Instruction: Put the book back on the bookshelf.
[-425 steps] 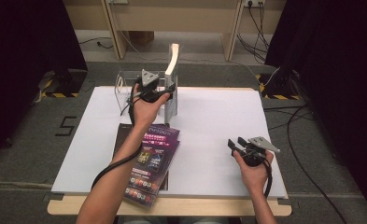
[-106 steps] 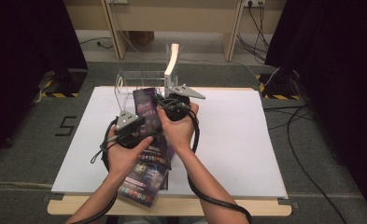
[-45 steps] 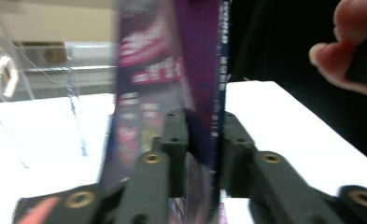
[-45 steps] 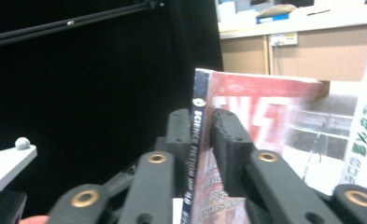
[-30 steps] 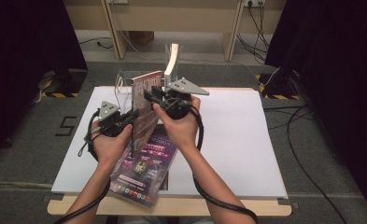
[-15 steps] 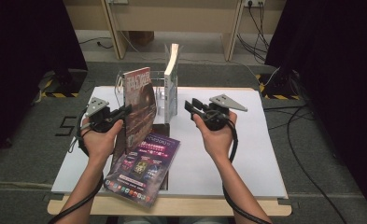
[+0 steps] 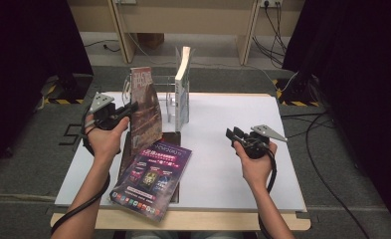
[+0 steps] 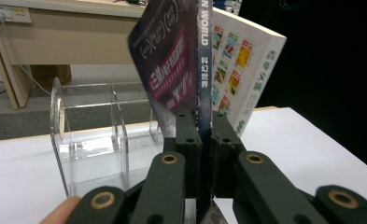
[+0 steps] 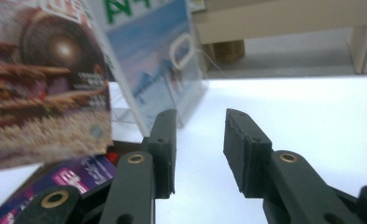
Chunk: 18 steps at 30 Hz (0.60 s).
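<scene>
My left gripper (image 7: 128, 108) is shut on the spine of a magazine (image 7: 146, 107) and holds it upright above the table's left side. In the left gripper view the jaws (image 8: 204, 135) pinch the magazine's spine (image 8: 202, 70) just in front of a clear acrylic rack (image 8: 92, 135). A thick book (image 7: 183, 84) stands in that rack (image 7: 169, 102). My right gripper (image 7: 231, 133) hovers low over the right half of the white table, open and with nothing in it; the right gripper view shows its jaws (image 9: 200, 140) apart, with the held magazine (image 9: 41, 84) at left.
A purple magazine (image 7: 153, 177) lies flat near the table's front edge on top of a darker one (image 7: 172, 137). The white table top (image 7: 223, 114) ends in a wooden front edge. Cables and desk legs lie on the floor behind.
The right hand has left the upright magazine and swung right and down to the table's right half. The left gripper keeps the magazine upright, shifted slightly.
</scene>
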Each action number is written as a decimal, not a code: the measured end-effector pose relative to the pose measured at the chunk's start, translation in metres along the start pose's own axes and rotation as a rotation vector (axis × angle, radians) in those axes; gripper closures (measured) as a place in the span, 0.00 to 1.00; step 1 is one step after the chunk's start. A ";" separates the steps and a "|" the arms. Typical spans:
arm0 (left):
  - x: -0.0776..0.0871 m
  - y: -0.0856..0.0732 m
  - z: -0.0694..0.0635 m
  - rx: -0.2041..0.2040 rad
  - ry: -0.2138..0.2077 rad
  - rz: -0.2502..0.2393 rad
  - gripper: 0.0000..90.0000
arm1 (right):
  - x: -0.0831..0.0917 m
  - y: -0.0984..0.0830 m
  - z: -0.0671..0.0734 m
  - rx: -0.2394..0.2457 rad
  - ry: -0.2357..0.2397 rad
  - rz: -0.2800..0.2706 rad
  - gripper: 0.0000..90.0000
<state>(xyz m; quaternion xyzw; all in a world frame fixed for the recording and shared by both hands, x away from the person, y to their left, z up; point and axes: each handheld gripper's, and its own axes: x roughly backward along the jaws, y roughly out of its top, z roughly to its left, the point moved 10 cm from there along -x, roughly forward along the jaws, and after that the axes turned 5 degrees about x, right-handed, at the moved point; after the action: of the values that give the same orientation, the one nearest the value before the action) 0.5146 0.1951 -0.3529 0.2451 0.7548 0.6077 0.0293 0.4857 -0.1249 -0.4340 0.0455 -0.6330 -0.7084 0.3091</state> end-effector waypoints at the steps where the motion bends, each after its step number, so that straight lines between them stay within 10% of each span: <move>1: -0.002 0.002 0.000 0.003 0.000 -0.002 0.93 | 0.002 -0.004 -0.004 -0.001 -0.006 0.006 0.73; 18: -0.070 0.042 0.007 -0.026 0.066 -0.030 0.93 | 0.017 -0.054 -0.047 -0.076 -0.065 0.027 0.72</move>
<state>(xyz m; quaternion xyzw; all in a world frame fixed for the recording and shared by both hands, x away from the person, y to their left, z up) 0.5927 0.1789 -0.3331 0.2133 0.7509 0.6248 0.0169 0.4726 -0.1734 -0.4879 0.0020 -0.6158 -0.7288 0.2992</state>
